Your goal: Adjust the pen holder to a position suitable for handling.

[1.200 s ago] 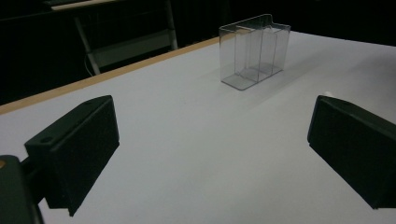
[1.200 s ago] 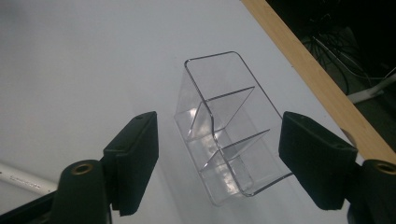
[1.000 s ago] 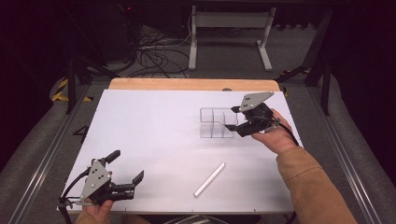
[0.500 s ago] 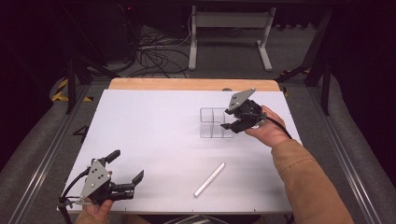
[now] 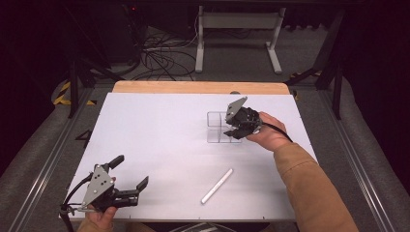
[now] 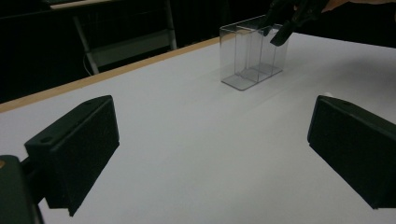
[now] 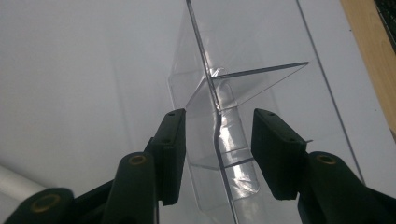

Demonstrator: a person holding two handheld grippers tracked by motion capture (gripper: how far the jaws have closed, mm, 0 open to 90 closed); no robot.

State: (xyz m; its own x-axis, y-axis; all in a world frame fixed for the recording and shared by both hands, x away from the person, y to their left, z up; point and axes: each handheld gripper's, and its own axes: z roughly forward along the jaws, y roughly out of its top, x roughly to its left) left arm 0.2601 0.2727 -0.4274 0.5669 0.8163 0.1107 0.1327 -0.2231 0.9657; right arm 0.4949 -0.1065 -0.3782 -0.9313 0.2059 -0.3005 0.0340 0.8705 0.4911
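Writing: none legible on any surface in these views. Worktop (image 5: 159, 135) is a flat white matte sheet laid over a pale wooden board whose strip shows along the far edge.

Clear plastic box (image 5: 218, 128) stands upright right of centre, toward the far side. It is rectangular with thin glossy transparent walls, and inner dividers split it into compartments. In the left tool view the same box (image 6: 252, 56) shows its see-through walls and flat base resting on the sheet.

Right tool (image 5: 235, 127), black with a grey three-cornered plate on top, sits over the right end of the box, carried by a hand in a tan sleeve (image 5: 309, 188). In the right tool view its two black jaws straddle one thin wall of the box (image 7: 219, 116); they have just been closing, with gaps visible between pads and plastic, so not yet pressing.

Left tool (image 5: 129, 180) rests at the near left corner, jaws spread wide, nothing between them, pads blocky and matte black.

White pen-like stick (image 5: 217, 185), slim and cylindrical, lies diagonally on the sheet near the front edge, well apart from the box.
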